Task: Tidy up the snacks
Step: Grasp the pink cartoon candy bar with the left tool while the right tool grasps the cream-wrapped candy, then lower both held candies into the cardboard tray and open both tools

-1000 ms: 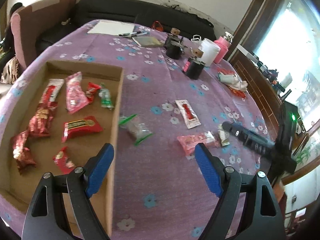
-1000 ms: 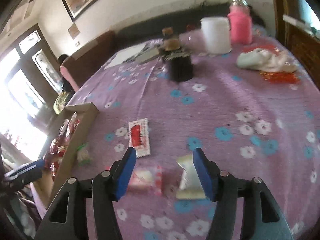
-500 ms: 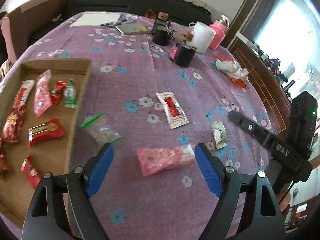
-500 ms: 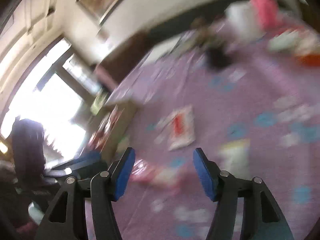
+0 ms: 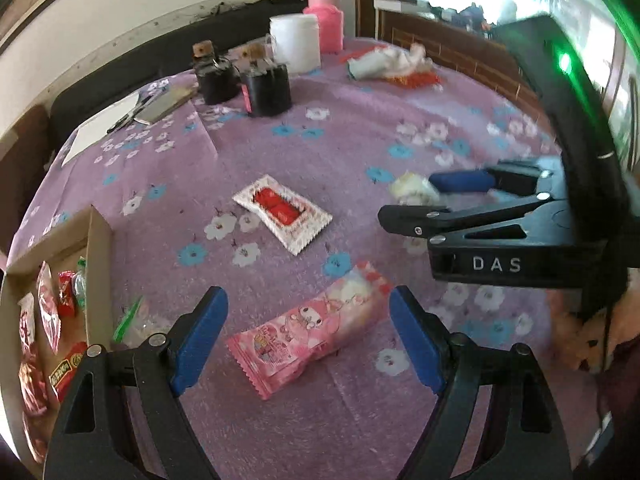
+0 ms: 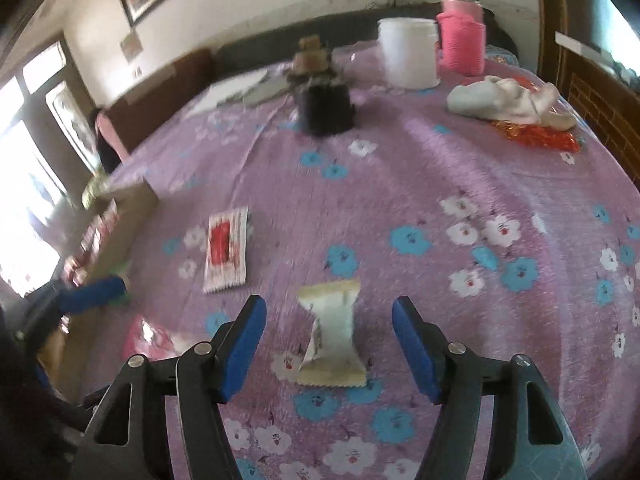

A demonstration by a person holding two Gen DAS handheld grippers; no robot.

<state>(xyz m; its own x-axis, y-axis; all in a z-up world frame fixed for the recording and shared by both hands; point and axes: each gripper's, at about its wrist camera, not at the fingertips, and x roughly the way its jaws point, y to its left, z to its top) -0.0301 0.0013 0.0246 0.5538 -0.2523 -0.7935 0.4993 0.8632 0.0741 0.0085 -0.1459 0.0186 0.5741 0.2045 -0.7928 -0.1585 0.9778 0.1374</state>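
Observation:
My left gripper [image 5: 308,336] is open with a pink cartoon snack packet [image 5: 312,330] lying on the purple cloth between its fingers. My right gripper [image 6: 330,346] is open around a small cream snack packet [image 6: 332,338], which also shows in the left wrist view [image 5: 412,192]. A white packet with a red centre [image 5: 282,212] lies mid-table and shows in the right wrist view [image 6: 225,250]. A clear green-edged packet [image 5: 138,320] lies beside the cardboard box [image 5: 98,248], which holds several red and pink snacks.
Two dark jars [image 5: 266,88], a white tub [image 5: 295,42] and a pink bottle [image 5: 324,24] stand at the back. A crumpled cloth [image 6: 504,98] with red foil lies back right. Paper, pens and a notebook [image 5: 160,106] lie back left.
My left gripper has swung right, away from the box, and now straddles the pink packet. My right gripper has come down around the cream packet.

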